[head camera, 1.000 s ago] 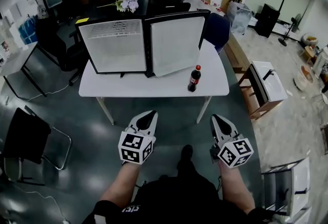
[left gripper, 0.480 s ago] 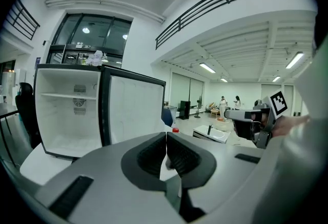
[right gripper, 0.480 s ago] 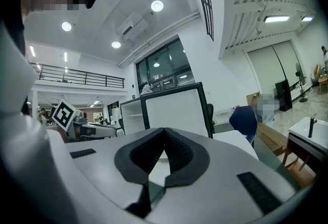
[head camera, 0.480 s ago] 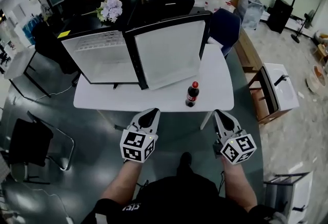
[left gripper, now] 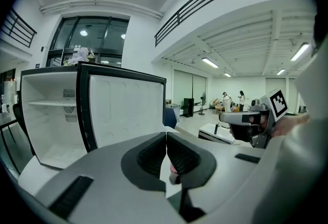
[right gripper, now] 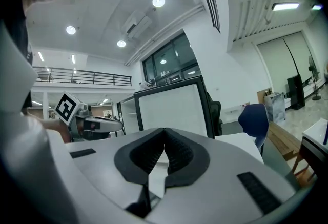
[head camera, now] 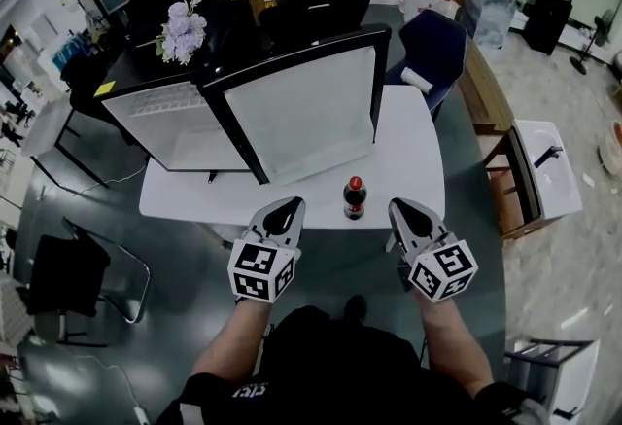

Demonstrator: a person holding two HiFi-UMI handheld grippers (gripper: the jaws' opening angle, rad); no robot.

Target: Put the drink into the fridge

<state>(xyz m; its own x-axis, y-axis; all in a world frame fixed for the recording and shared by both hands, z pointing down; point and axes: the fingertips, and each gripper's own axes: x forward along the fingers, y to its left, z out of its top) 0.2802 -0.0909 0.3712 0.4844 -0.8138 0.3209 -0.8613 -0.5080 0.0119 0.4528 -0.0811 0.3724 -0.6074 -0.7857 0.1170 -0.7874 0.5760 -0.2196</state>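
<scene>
Glossy grey floor [head camera: 175, 316], blue chair [head camera: 432, 49]

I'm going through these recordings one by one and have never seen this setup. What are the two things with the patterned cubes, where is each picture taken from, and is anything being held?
There is no robot here. A person holds one hand-held grasping device in each hand: the left tool and the right tool. The patterned cubes are part of them.

The head view comes from a camera on the person's head, looking steeply down. The other two pictures come from a camera riding on each tool, looking along its two jaws.

On the white table stand a small fridge with its door swung open, and a cola bottle with a red cap near the front edge.

Both tools have their jaws together and hold nothing. The bottle stands untouched just ahead of them.
</scene>
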